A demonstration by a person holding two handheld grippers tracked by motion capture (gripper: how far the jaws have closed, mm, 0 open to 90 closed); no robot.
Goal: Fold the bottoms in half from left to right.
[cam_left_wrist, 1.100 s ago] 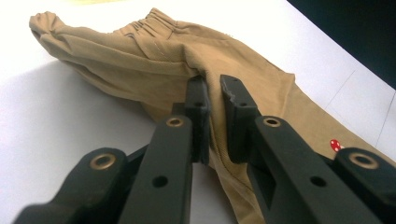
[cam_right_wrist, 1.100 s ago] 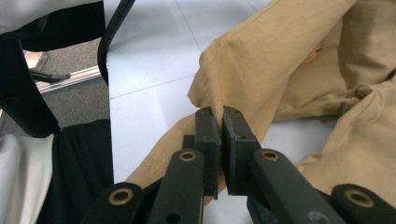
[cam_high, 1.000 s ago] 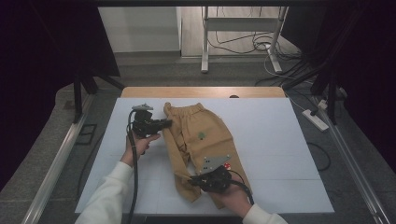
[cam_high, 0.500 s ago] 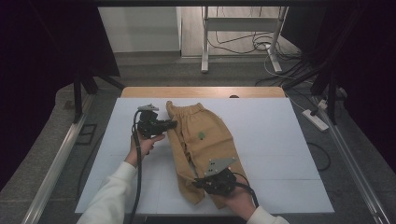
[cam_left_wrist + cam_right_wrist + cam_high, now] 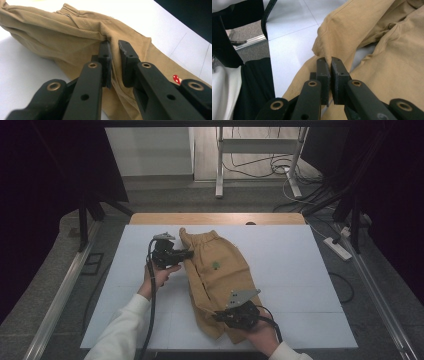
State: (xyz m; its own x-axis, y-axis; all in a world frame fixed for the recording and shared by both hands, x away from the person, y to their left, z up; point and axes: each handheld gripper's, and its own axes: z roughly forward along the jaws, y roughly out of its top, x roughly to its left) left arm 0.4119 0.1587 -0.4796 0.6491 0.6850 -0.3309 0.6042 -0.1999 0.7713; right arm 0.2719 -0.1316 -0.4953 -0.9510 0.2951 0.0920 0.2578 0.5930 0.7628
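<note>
Tan trousers (image 5: 217,270) lie folded lengthwise on the white table (image 5: 300,270), waistband at the far end, with a small green motif (image 5: 216,265) on top. My left gripper (image 5: 189,254) sits at the garment's left edge near the waistband. In the left gripper view it (image 5: 113,46) has its jaws closed on a ridge of the cloth (image 5: 62,32), next to a red mushroom patch (image 5: 177,78). My right gripper (image 5: 216,316) is at the near hem. There it (image 5: 328,61) pinches a fold of the tan fabric (image 5: 374,32).
A wooden strip (image 5: 215,218) runs along the table's far edge. Metal rails (image 5: 60,295) flank both sides, and a power strip (image 5: 339,247) and cables lie on the floor to the right. Bare white tabletop spreads to the right of the trousers.
My left gripper has shifted slightly to the right with the garment's edge. The right gripper has moved a little at the near hem, and the trousers now lie narrower and more folded.
</note>
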